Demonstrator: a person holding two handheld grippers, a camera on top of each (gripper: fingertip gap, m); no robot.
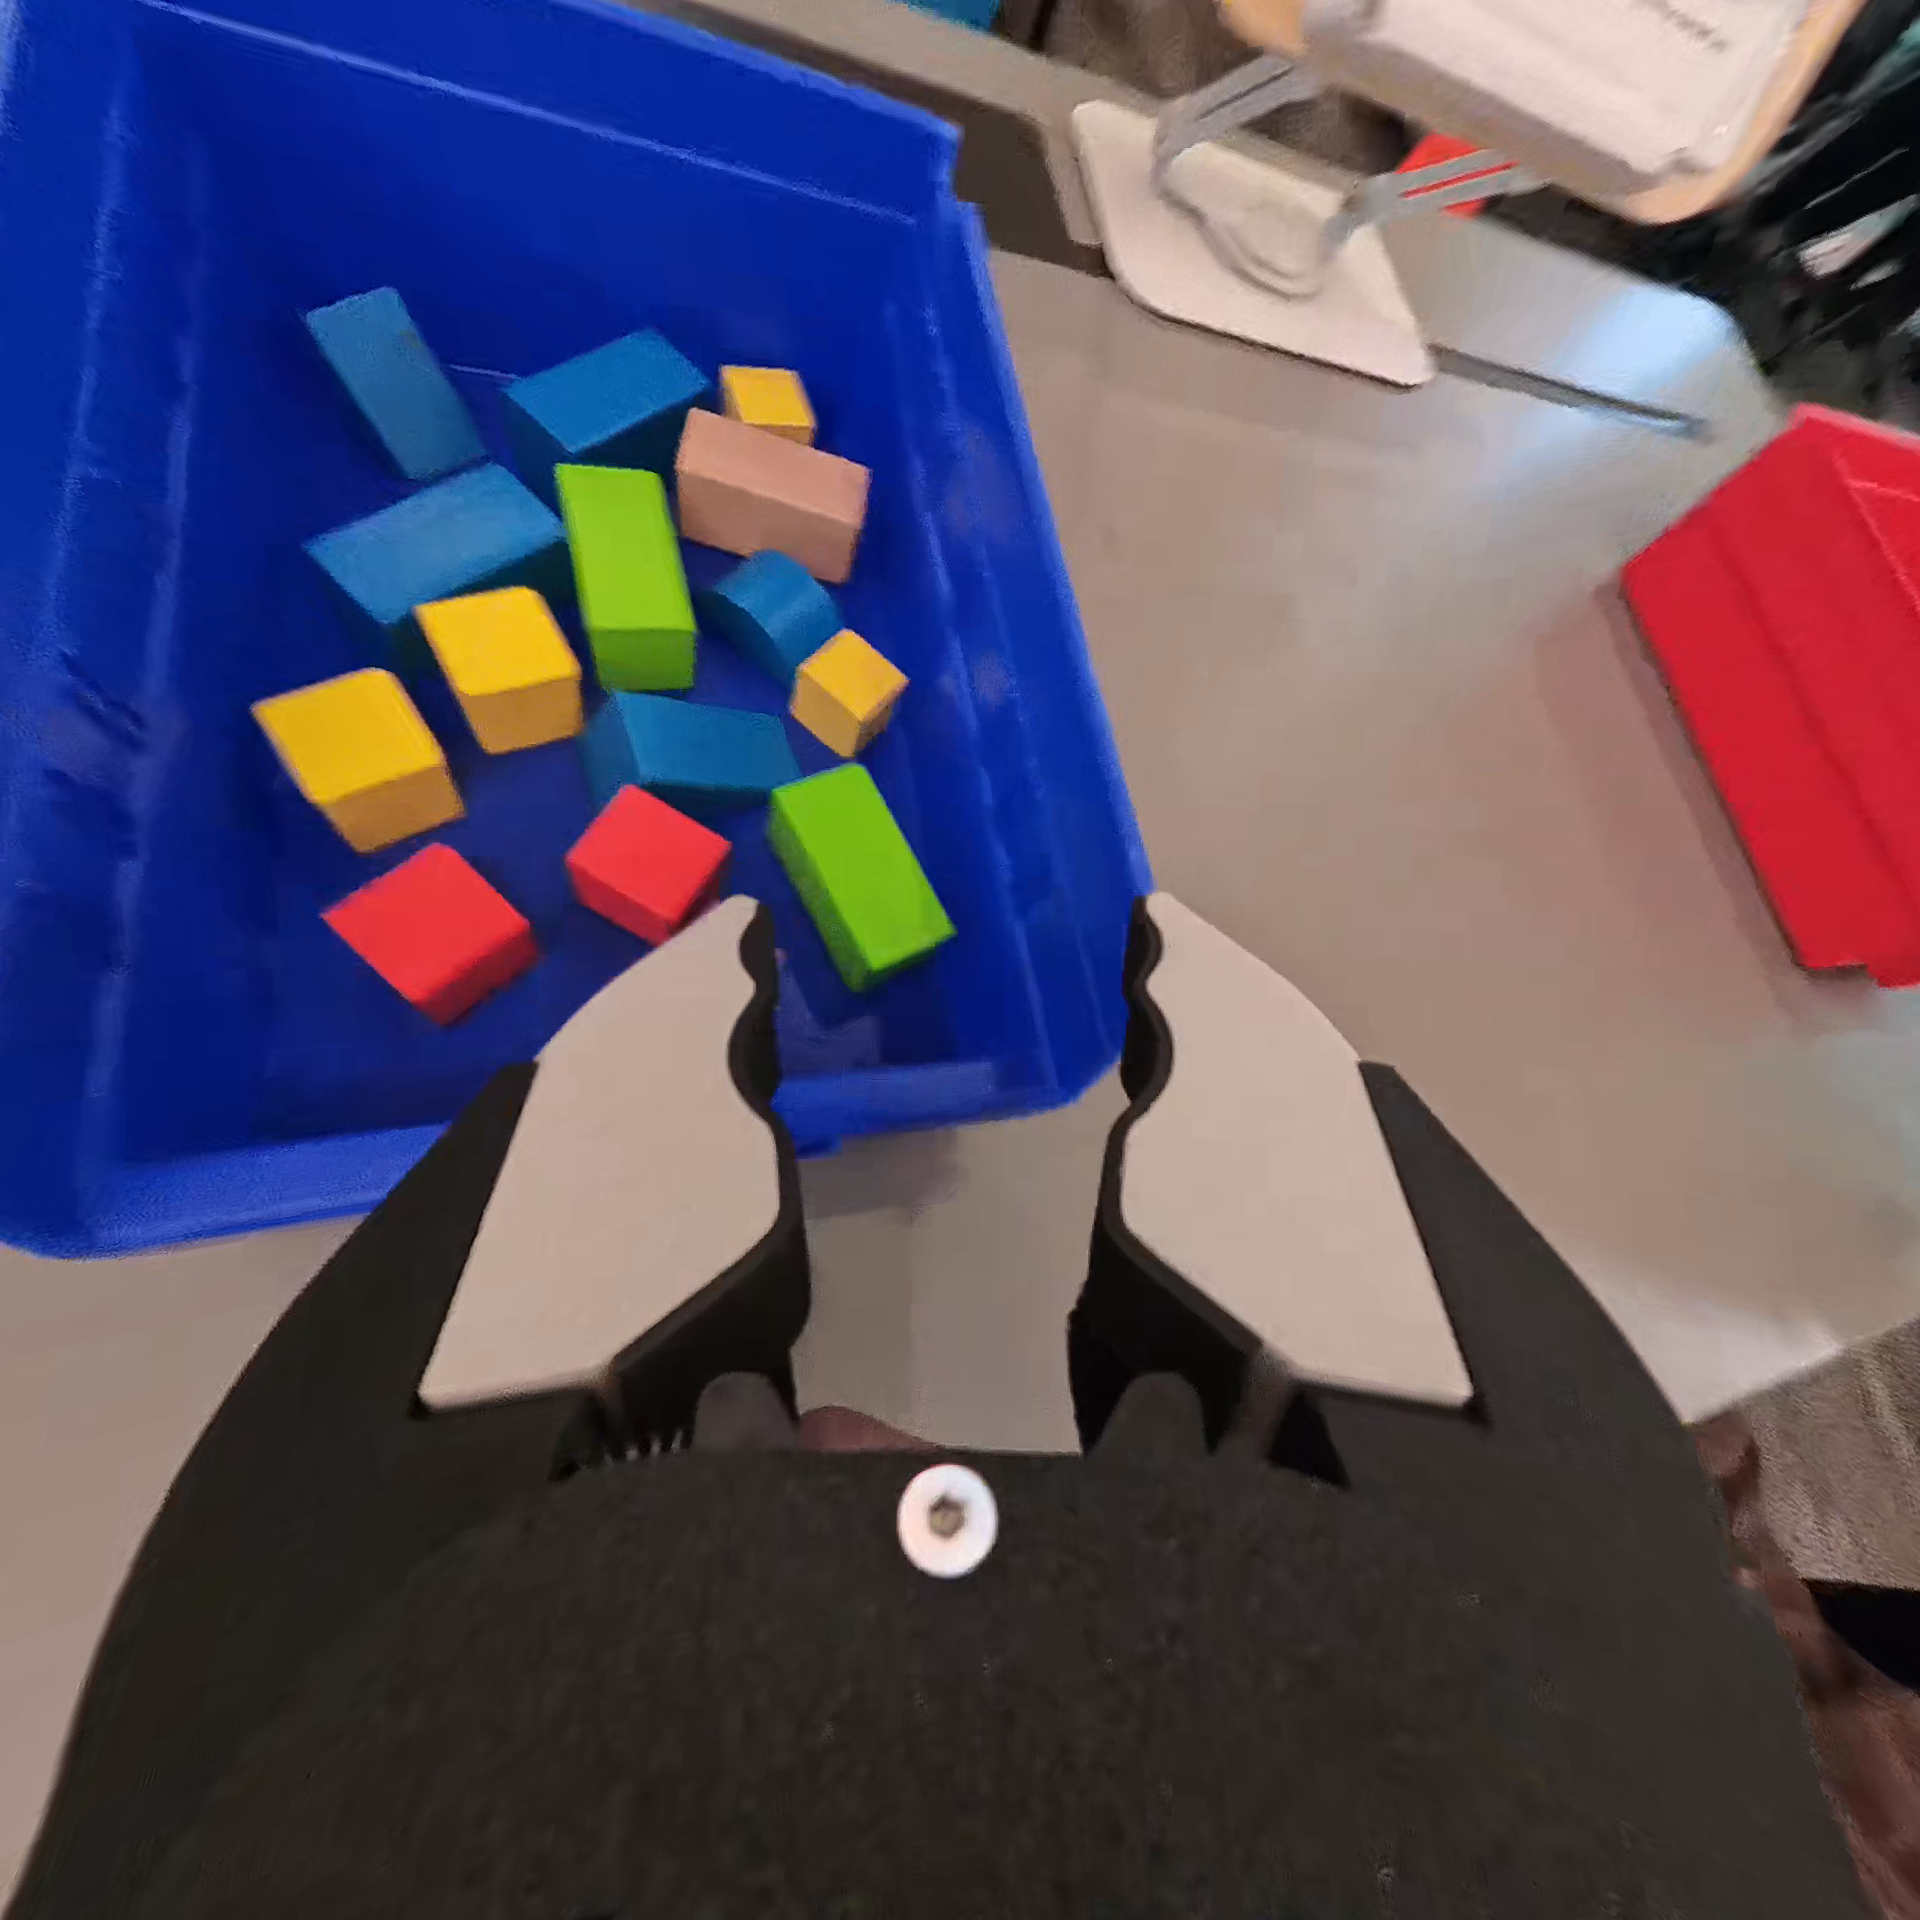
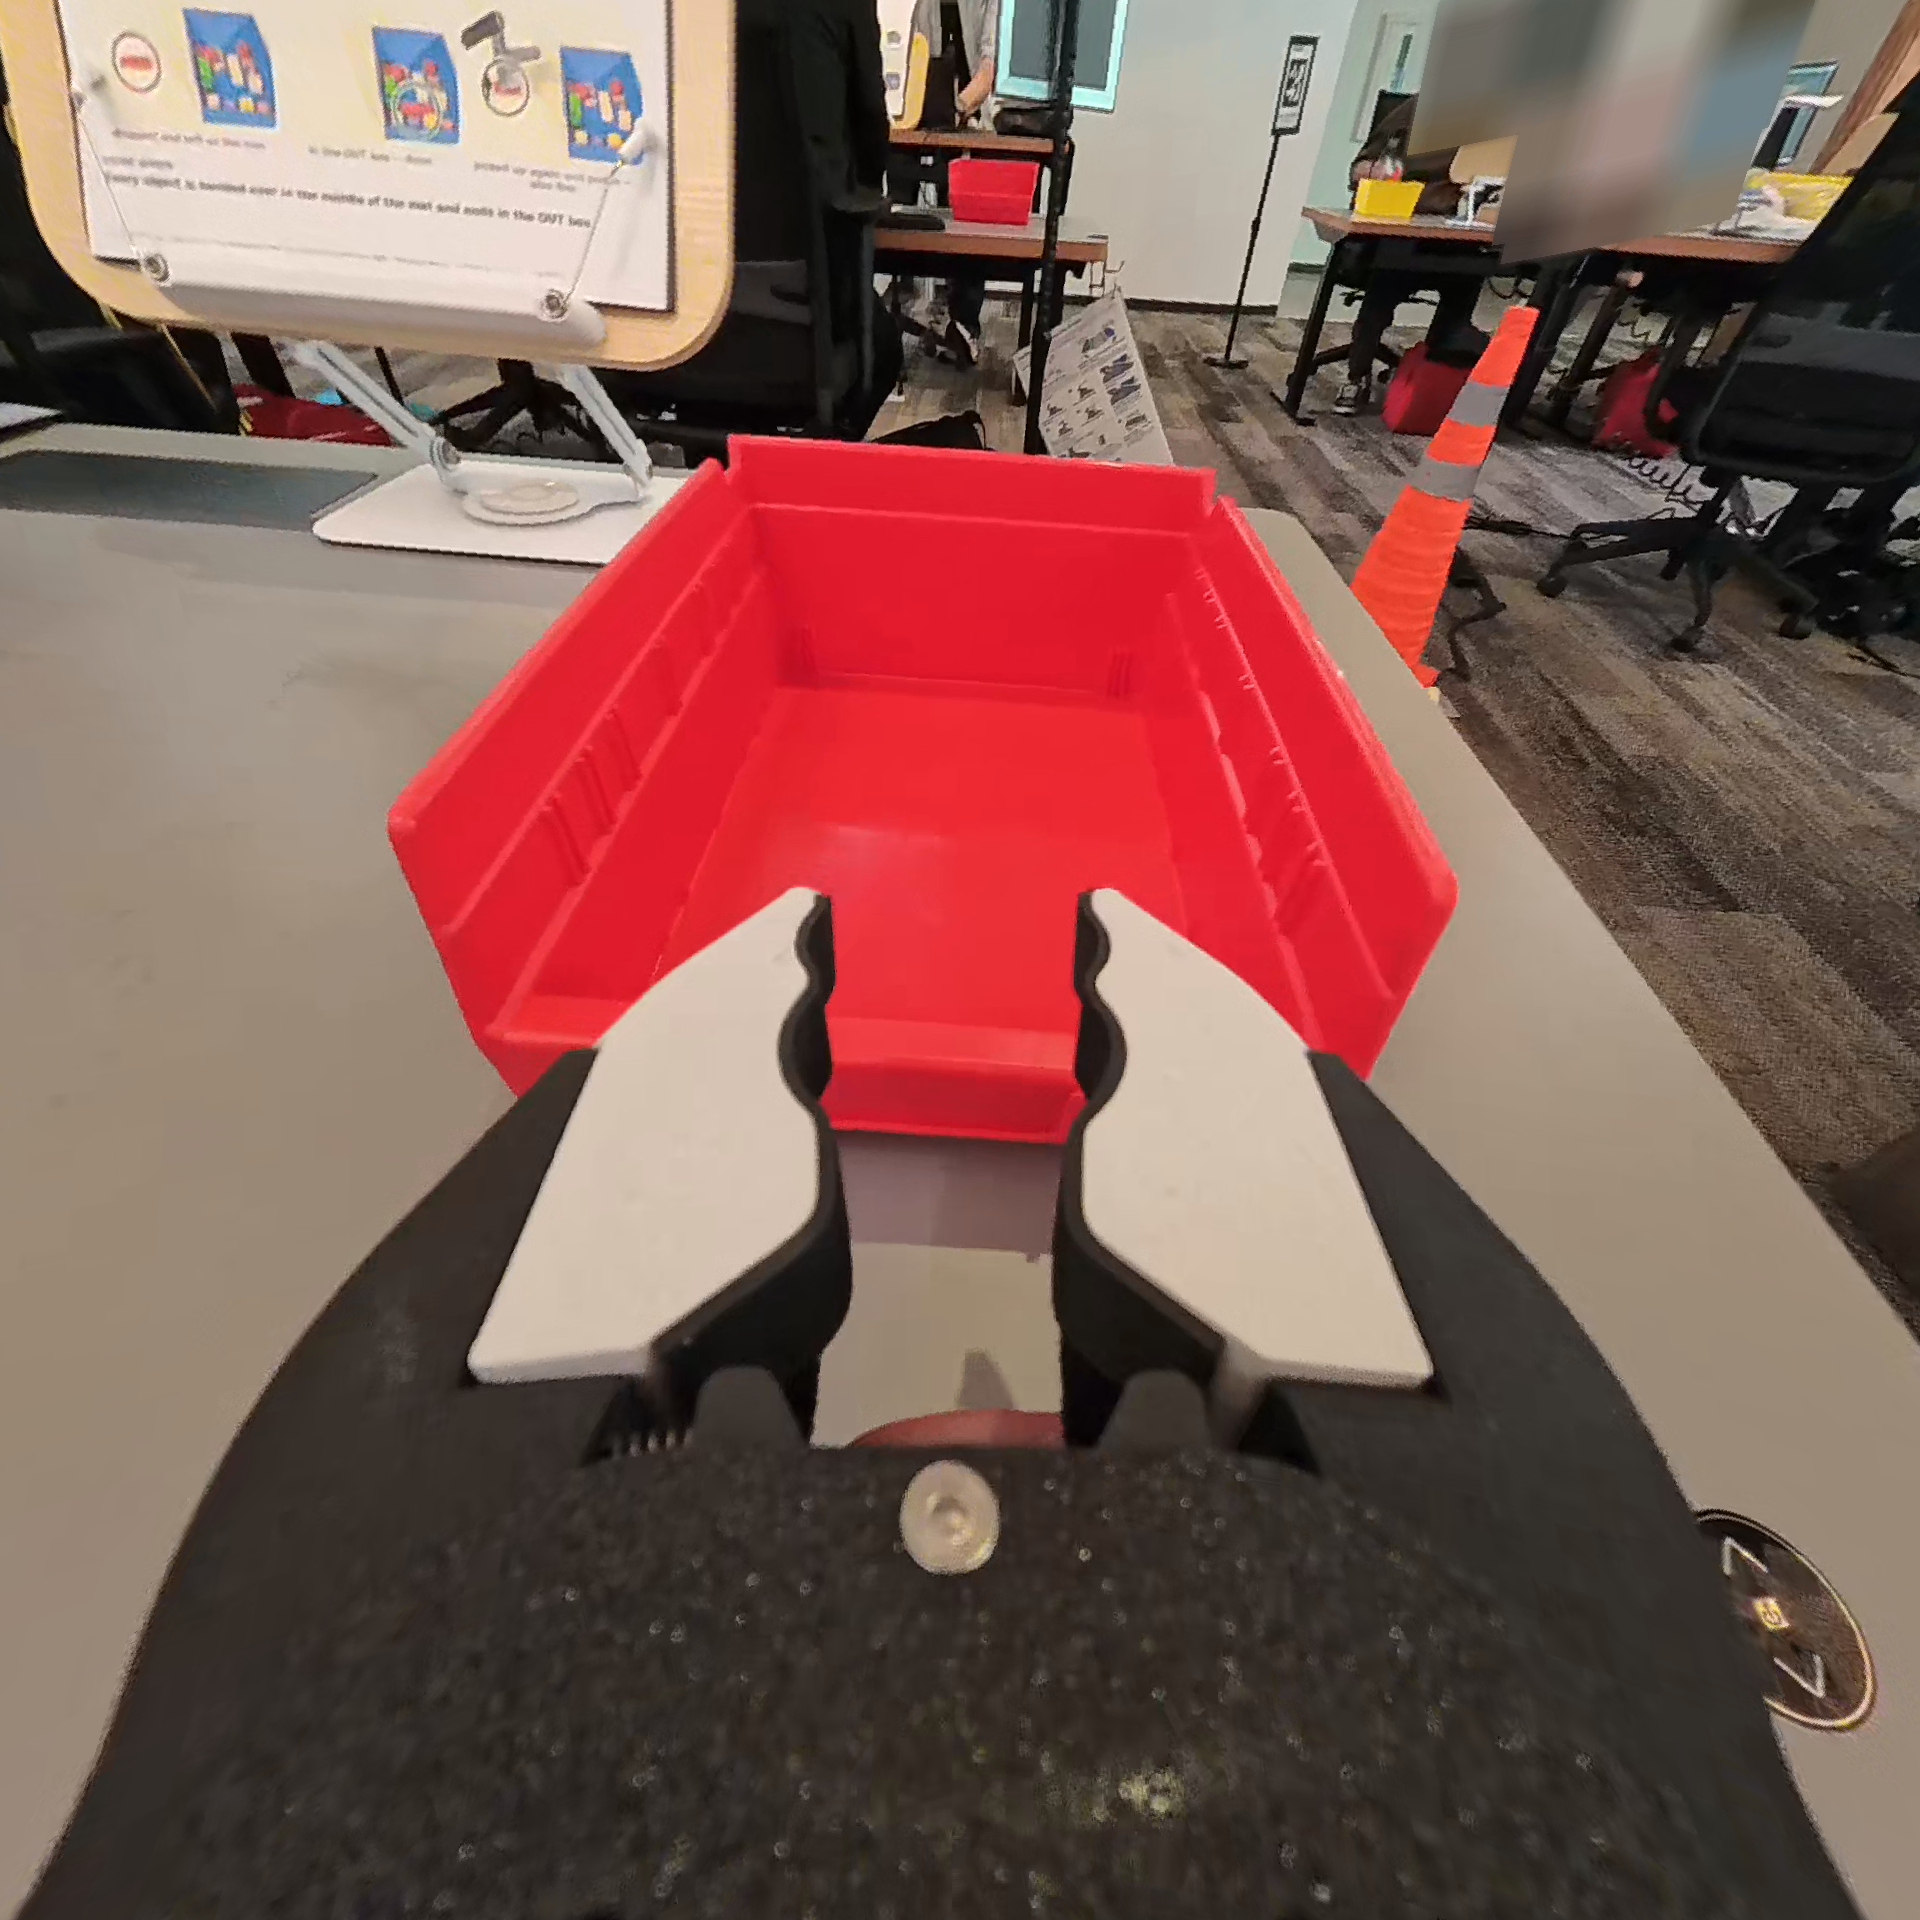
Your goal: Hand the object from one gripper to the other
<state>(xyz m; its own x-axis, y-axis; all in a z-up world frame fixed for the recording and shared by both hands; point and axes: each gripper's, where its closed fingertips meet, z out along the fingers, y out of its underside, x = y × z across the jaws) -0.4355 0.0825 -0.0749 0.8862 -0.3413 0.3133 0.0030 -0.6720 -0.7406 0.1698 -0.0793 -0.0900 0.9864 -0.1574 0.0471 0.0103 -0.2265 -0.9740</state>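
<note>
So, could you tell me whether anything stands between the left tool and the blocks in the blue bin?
Nothing visible does. The left tool is open and empty above the near right corner of the blue bin, which has no lid. The nearest blocks, a green block and a red block, lie uncovered just ahead.

left tool (image 1: 948, 914): black body | grey fingers (image 1: 623, 1164) | pale screw (image 1: 947, 1520), possibly hex

Inside the blue bin (image 1: 997, 623): six blue blocks (image 1: 436, 540), four yellow blocks (image 1: 358, 753), two green blocks (image 1: 629, 571), two red blocks (image 1: 431, 930), one tan block (image 1: 769, 494).
</note>
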